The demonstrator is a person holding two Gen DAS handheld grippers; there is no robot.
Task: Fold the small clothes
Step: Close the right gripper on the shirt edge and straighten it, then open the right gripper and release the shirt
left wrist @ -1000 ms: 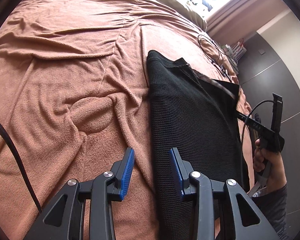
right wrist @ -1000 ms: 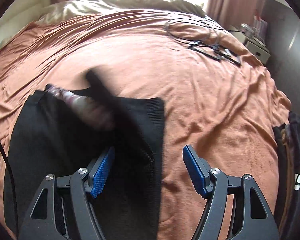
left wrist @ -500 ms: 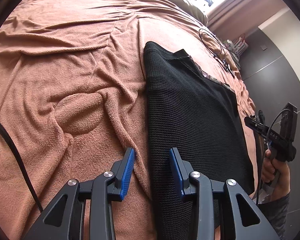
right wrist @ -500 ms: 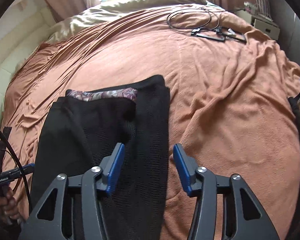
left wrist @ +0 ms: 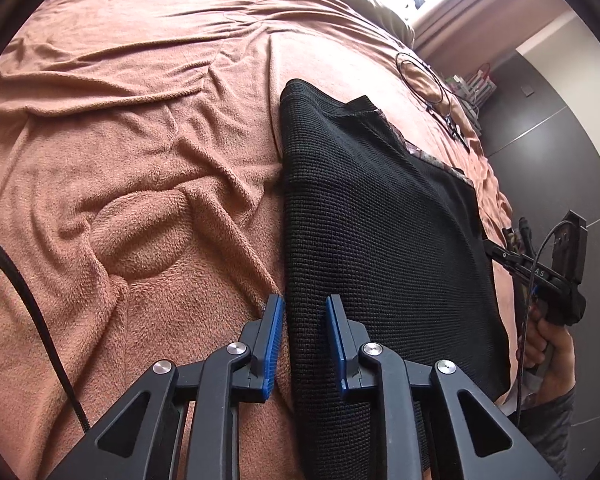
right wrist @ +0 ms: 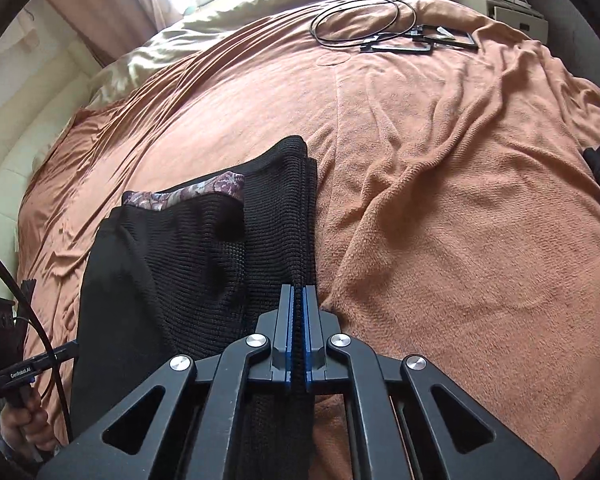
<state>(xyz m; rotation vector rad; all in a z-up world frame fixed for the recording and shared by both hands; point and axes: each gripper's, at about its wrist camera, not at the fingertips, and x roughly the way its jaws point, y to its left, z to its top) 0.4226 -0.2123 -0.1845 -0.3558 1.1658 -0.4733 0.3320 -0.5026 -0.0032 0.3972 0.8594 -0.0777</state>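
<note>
Black garment (right wrist: 204,264) edge pinched in right claw (right wrist: 299,300); left claw (left wrist: 303,320) straddles opposite edge, apart.

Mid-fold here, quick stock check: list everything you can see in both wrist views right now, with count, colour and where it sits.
knit garment: 1, black with a patterned purple lining at the far end, lying lengthwise on the blanket, right edge pinched.
blanket: 1, rust orange, wrinkled, covering the bed.
quilt: 1, olive-beige, at the head of the bed.
cables: a loose bundle, black, far right part of the blanket.
curtain: 1, pinkish, by the bright window.
left gripper: black with blue pads, open, straddling the garment's left edge.
right gripper: black with blue pads, shut on the garment's right edge.
hand: 1, holding the right gripper's handle.
</note>
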